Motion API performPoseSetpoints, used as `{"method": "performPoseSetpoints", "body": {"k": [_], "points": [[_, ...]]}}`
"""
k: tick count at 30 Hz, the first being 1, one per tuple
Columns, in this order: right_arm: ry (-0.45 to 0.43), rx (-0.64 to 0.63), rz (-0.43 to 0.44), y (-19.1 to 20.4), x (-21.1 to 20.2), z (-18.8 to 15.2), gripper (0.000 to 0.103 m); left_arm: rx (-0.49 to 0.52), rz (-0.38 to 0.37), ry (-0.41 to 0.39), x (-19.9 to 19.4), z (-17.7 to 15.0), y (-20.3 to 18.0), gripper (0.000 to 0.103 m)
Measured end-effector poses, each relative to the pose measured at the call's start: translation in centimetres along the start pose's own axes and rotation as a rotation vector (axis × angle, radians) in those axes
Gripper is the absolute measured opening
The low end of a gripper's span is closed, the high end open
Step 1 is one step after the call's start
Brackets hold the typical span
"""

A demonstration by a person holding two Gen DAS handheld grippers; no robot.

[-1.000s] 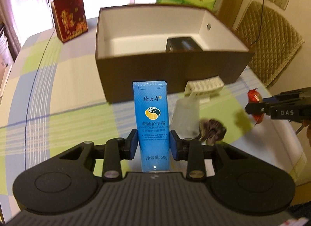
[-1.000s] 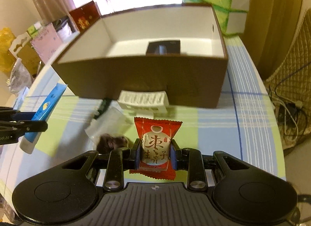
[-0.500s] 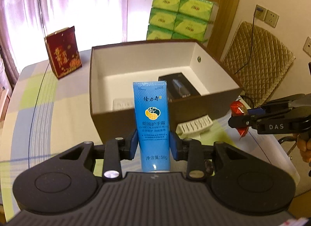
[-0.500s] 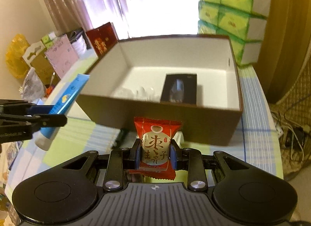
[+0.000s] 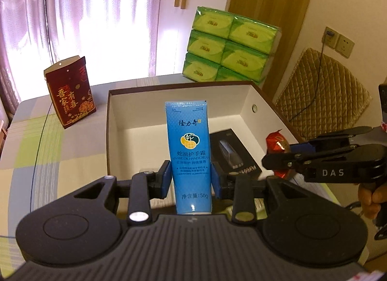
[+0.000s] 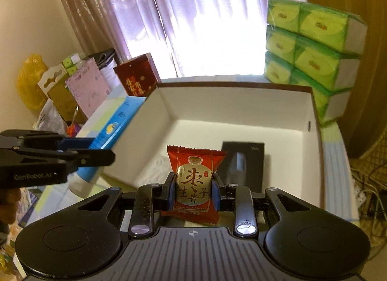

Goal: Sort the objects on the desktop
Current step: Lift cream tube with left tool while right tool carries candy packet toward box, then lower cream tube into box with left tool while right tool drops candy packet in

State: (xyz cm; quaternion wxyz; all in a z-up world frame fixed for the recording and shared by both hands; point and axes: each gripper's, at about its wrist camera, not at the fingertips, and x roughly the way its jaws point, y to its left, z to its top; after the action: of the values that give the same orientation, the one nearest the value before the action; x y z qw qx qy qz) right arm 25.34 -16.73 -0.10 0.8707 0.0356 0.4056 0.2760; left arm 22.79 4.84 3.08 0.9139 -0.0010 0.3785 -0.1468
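Blue tube [image 5: 191, 157] — over open box [image 5: 244, 98]

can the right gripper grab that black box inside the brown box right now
Probably not: the right gripper is already shut on the red snack packet. The black box lies uncovered in the open brown box, so the way in looks free.
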Motion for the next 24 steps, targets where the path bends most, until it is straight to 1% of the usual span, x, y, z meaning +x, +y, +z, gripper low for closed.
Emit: {"method": "performPoseSetpoints", "body": {"k": [7, 13, 19, 24], "points": [[0.049, 0.024, 0.025, -0.5, 4.8, 3.2, 0.026, -0.024, 0.021, 0.026, 4.1, 3.0, 1.7, 0.029], [0.113, -0.027, 0.004, -0.9, 8.9, 5.3, 0.026, -0.026, 0.044, 0.055, 7.8, 4.5, 3.0, 0.029], [0.151, -0.028, -0.012, -2.0, 12.1, 6.4, 0.026, -0.054, 0.066, 0.101, 11.9, 5.4, 4.7, 0.029], [0.175, -0.032, -0.018, -2.7, 14.1, 6.8, 0.026, -0.058, 0.079, 0.147, 14.5, 5.6, 5.5, 0.029]]}}
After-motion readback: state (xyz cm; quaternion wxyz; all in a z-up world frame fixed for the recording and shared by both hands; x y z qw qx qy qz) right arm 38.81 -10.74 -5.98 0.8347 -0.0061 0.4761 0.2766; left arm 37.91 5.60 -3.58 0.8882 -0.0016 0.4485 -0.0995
